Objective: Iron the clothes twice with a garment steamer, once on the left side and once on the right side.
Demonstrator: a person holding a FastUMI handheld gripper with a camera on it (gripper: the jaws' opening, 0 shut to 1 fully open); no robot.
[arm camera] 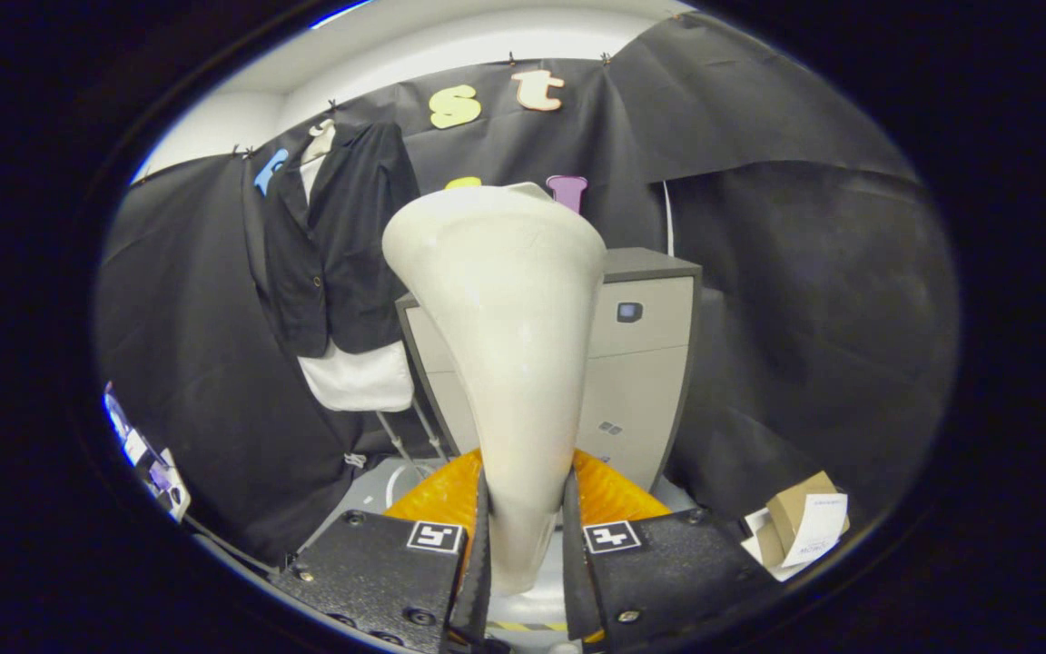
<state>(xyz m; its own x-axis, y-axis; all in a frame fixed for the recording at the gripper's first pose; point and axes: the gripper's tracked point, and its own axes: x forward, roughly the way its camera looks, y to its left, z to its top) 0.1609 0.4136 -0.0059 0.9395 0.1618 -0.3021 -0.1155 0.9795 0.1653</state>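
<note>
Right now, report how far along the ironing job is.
Done: the gripper is shut on the cream plastic garment steamer, both fingers pressing its narrow handle. In hand: the steamer is held upright, apart from the black jacket over a white shirt, which hangs beyond the fingers beside a grey cabinet. Left: no pass shows under way, so apparently both sides remain.

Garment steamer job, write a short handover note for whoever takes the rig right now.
Gripper: shut on the cream plastic garment steamer, both fingers pressing its narrow handle, wide head pointing up and forward.
Clothes: black jacket over a white shirt, hanging on the booth wall, ahead of the fingers and to their left; the steamer is apart from it.
Grey cabinet stands behind the steamer.
Done: steamer picked up.
Left: apparently both passes, left side and right side.
</note>
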